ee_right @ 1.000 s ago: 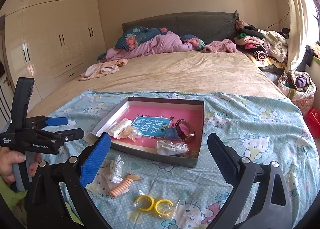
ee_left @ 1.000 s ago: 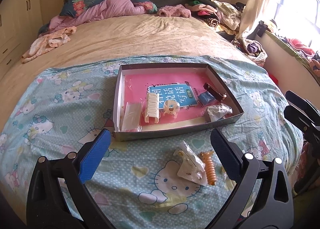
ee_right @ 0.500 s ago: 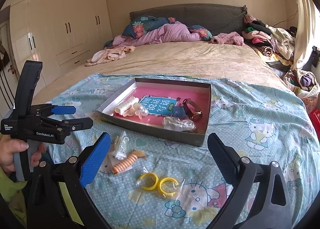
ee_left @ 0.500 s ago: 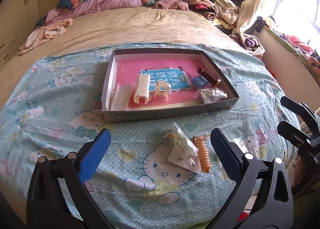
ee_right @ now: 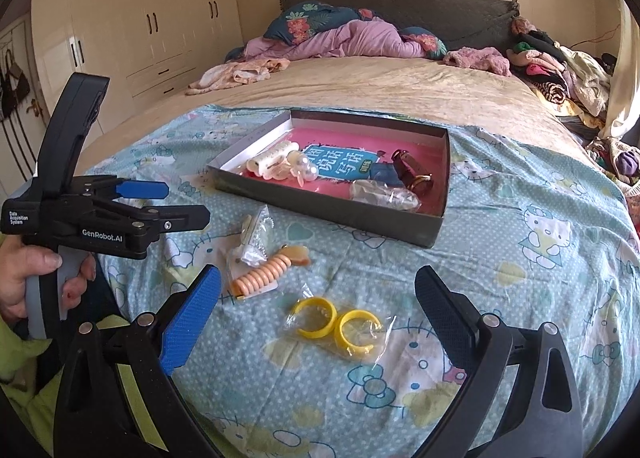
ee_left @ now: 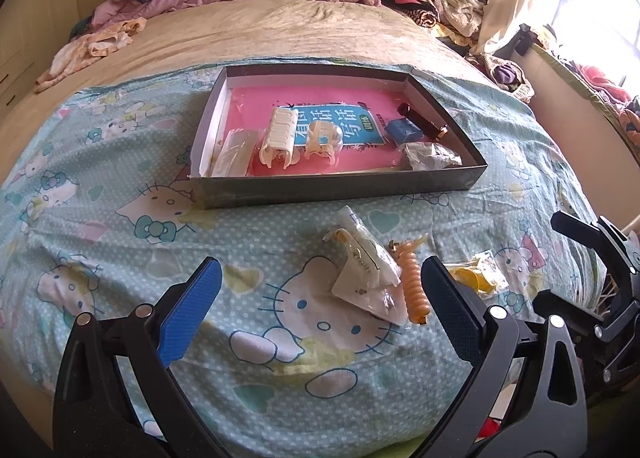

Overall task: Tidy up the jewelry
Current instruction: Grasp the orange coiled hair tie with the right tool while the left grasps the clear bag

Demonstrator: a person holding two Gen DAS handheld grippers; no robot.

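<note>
A shallow grey box (ee_left: 340,187) (ee_right: 336,217) with a pink liner sits on the Hello Kitty sheet and holds a white hair claw (ee_left: 279,134), a pearl clip (ee_left: 323,136), a blue item (ee_left: 403,131), a brown watch (ee_right: 412,173) and a clear bag (ee_left: 432,155). In front of it lie a small packet (ee_left: 366,270) (ee_right: 254,242), an orange spiral hair tie (ee_left: 414,290) (ee_right: 262,274) and two bagged yellow rings (ee_right: 336,322) (ee_left: 476,278). My left gripper (ee_left: 320,314) (ee_right: 160,201) is open and empty above the packet. My right gripper (ee_right: 316,322) is open and empty above the rings.
The sheet covers the near half of a beige bed (ee_right: 380,85). Pillows and a pink quilt (ee_right: 344,37) lie at the headboard, clothes are piled at the right (ee_right: 560,69). Wardrobes (ee_right: 132,17) stand at the left. The bed edge is just below both grippers.
Both grippers have tilted down and moved closer to the loose items on the sheet; the box now sits higher in both views. Both stay open and empty.
</note>
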